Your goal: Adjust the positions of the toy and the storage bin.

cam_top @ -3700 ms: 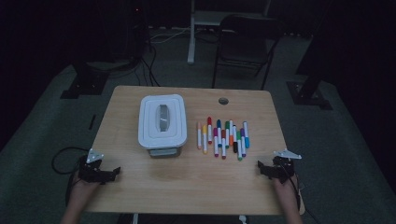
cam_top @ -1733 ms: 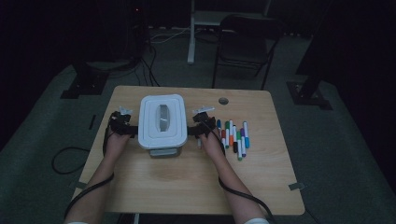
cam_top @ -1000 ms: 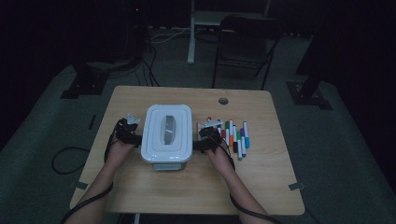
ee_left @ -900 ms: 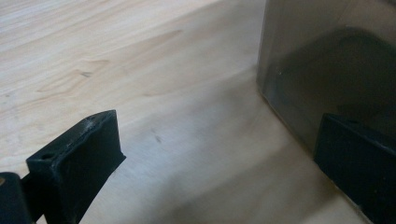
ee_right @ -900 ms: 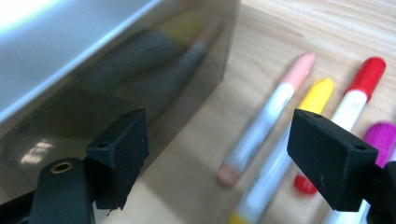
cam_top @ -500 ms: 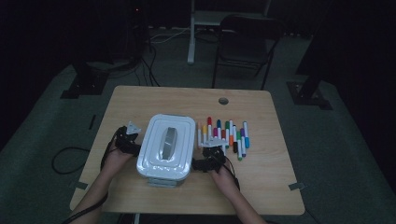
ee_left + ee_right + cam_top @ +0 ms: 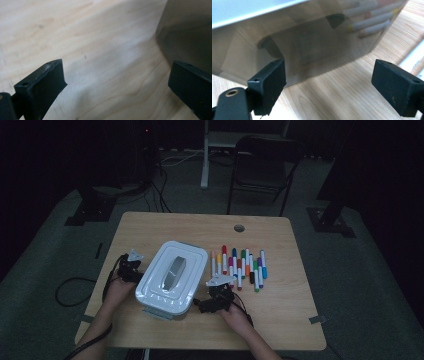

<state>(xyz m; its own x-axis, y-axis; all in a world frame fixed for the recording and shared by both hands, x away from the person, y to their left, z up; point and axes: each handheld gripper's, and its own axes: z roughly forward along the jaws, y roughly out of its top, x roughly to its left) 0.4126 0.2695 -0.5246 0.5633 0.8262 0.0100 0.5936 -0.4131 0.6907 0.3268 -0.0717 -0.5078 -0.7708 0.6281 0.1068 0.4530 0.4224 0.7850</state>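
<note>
The box (image 7: pixel 172 277) looks stiff, light and smooth-walled, likely slippery; best gripped under the lid rim. Left tool (image 7: pixel 112 82) and right tool (image 7: pixel 327 85) are spread, jaws just opened, pinching nothing.

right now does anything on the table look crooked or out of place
The lidded container sits skewed to the table's edges, between both open grippers. The markers lie in a tidy row.
</note>
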